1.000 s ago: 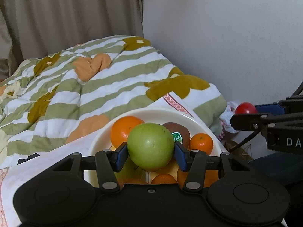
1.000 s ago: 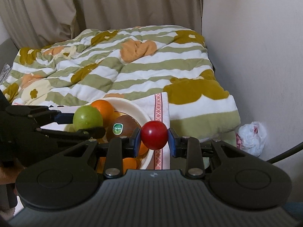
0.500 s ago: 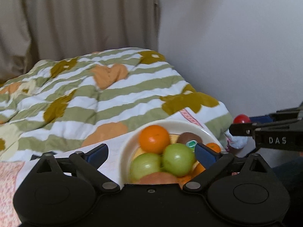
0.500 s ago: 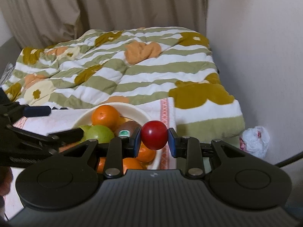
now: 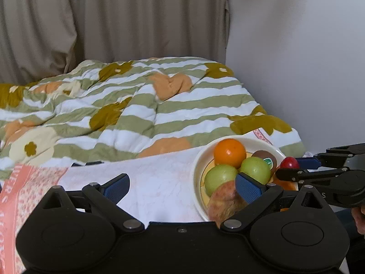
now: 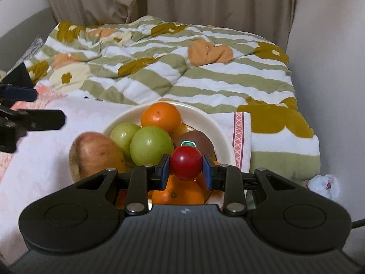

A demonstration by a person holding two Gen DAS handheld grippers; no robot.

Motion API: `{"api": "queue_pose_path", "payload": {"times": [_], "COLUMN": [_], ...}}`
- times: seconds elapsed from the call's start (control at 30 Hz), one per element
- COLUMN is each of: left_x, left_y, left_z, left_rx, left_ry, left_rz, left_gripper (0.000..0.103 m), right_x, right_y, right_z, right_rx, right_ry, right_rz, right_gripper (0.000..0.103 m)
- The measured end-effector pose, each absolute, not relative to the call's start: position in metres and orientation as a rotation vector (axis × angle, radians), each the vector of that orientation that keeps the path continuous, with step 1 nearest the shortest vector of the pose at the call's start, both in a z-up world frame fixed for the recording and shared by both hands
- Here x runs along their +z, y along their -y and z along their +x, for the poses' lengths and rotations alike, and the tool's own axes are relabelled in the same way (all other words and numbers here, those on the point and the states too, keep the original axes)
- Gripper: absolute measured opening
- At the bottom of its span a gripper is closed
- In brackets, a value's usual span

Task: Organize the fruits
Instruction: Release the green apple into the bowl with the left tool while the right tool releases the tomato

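Observation:
A cream bowl [image 6: 222, 127] on a white cloth holds an orange [image 6: 161, 117], two green apples [image 6: 151, 145], a kiwi [image 6: 198, 140], a mango [image 6: 94, 153] and more oranges [image 6: 178, 193]. My right gripper [image 6: 186, 167] is shut on a small red fruit [image 6: 185, 162] just above the bowl's near side. My left gripper [image 5: 182, 186] is open and empty, left of the bowl [image 5: 198, 169], its right finger over the mango [image 5: 224, 202]. The left wrist view shows the red fruit [image 5: 289, 162] too.
A striped flowered quilt [image 6: 173, 68] covers the bed behind the bowl. Curtains [image 5: 114, 22] hang at the back and a wall [image 5: 296, 57] stands on the right. A crumpled white bag [image 6: 324, 185] lies on the floor by the wall.
My left gripper let go of the green apple into the bowl, opened wide and moved off to the left. My right gripper moved over the bowl with the red fruit.

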State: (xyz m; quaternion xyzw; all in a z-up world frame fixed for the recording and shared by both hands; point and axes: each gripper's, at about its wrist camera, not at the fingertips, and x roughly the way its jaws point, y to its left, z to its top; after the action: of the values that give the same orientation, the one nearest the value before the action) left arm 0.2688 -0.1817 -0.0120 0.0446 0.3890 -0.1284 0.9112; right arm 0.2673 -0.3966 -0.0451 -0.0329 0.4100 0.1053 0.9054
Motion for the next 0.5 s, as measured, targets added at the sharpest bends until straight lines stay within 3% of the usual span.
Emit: {"api": "queue_pose_path", "payload": {"times": [0.1,0.17,0.23,0.3,0.33,0.5], "left_x": [-0.013,-0.013,-0.013,-0.012,-0.010,0.000], "left_y": [0.177,0.176,0.173,0.171,0.170,0.164], "left_z": [0.261,0.256,0.249,0.242,0.238,0.216], "left_rx": [-0.247,-0.236,-0.227,-0.218,-0.214,-0.193], "left_ry": [-0.802,-0.801,-0.798,-0.791,-0.786,-0.758], "left_rz": [0.084,0.086,0.086,0.085,0.083,0.059], "left_gripper": [0.101,0.101,0.101,0.101,0.101,0.101], "right_x": [-0.049,-0.050,-0.051,-0.049,-0.046,-0.029], "right_y": [0.396,0.396,0.396,0.395,0.396,0.397], "right_z": [0.269,0.270,0.269,0.263,0.258,0.234], "right_rx": [0.229,0.232,0.227,0.201,0.193,0.190], "right_ry": [-0.834,-0.815,-0.811,-0.790,-0.771,-0.740], "right_rz": [-0.072,-0.079,-0.092,-0.106,-0.107,-0.081], "right_gripper": [0.046,0.052,0.079,0.099,0.103,0.103]}}
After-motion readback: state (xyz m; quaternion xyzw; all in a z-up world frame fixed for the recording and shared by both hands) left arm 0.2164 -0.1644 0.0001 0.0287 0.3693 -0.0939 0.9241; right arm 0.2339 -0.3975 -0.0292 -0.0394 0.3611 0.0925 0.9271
